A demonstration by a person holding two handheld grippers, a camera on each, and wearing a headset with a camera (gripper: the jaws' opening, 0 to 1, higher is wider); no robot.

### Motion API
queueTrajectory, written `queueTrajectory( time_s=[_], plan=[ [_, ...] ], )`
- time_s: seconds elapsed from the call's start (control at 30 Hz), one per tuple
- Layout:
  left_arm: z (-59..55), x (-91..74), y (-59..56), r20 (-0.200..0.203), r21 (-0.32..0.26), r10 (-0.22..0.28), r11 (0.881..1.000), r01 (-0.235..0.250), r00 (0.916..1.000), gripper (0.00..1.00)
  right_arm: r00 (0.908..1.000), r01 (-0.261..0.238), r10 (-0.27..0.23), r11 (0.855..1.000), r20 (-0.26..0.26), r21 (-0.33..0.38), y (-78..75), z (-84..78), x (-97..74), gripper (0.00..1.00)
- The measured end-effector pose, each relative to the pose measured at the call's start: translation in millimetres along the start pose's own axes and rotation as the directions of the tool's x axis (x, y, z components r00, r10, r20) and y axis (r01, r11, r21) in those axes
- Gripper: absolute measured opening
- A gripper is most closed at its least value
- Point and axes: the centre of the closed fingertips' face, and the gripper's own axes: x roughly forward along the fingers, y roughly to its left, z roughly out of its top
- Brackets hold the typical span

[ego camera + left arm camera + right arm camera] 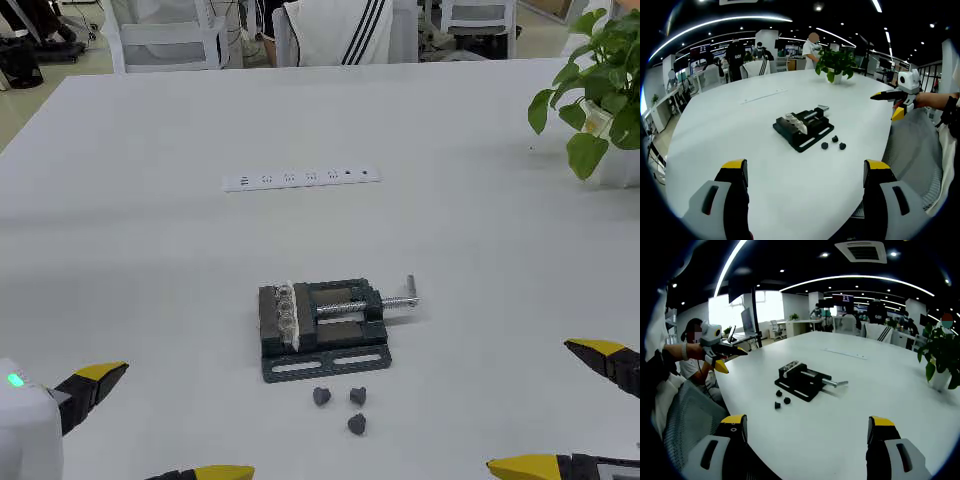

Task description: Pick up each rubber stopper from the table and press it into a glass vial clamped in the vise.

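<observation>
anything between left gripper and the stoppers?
Nothing: bare white table between the left gripper and the three rubber stoppers, as the left gripper view shows. The vise stands just beyond them.

head view above, gripper views flank vise [325,330]

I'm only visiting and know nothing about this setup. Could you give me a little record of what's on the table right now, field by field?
vise: dark, out on the white table, screw handle pointing right in the head view
glass vials: a row clamped in the vise; too small to count
rubber stoppers: three, loose on the table, just on the near side of the vise
left gripper: open, empty
right gripper: open, empty
further back: power strip, potted plant
</observation>
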Motion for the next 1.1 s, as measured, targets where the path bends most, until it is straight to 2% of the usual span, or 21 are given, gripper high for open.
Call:
queueTrajectory(
  time_s=[0.27, 0.53, 0.63, 0.73, 0.83, 0.9, 1.1],
  plan=[
    [-1.3, 4.0, -9.3, 0.003, -0.010, -0.020, 1.000, 0.020, 0.9998, 0.95, 0.9999, 0.008, -0.008, 1.000, 0.006, 0.008, 7.5, 1.5, 1.5, 0.99],
    [-2.0, 7.0, -3.4, -0.015, -0.002, -0.026, 1.000, 0.026, 0.9995, 0.95, 0.9998, 0.019, -0.019, 0.999, 0.005, 0.027, 6.4, 1.3, 3.2, 0.99],
    [-3.7, 7.2, -0.8, -0.028, 0.023, -0.027, 0.999, 0.027, 0.9993, 0.95, 0.9999, 0.016, -0.016, 0.999, 0.001, 0.031, 9.4, 1.2, 4.9, 0.99],
    [-5.4, 9.1, 0.2, -0.037, 0.019, -0.045, 0.999, 0.045, 0.9983, 0.95, 0.9998, 0.018, -0.018, 0.999, 0.013, 0.031, 8.5, 4.4, 4.4, 0.99],
    [-3.8, 11.0, 3.1, -0.018, 0.003, -0.050, 0.999, 0.050, 0.9986, 0.94, 0.9999, 0.013, -0.014, 0.999, 0.008, 0.039, 5.5, 5.4, 5.2, 0.99],
    [-4.2, 12.3, 2.3, -0.022, -0.008, -0.070, 0.997, 0.070, 0.9973, 0.94, 0.9996, 0.020, -0.021, 0.999, 0.019, 0.035, 4.9, 8.2, 5.1, 0.99],
    [-0.4, 16.7, 3.7, -0.006, -0.016, -0.061, 0.998, 0.061, 0.9981, 0.94, 0.9998, 0.016, -0.016, 0.999, -0.014, 0.035, 0.6, -0.5, 1.6, 0.99]
  ],
)
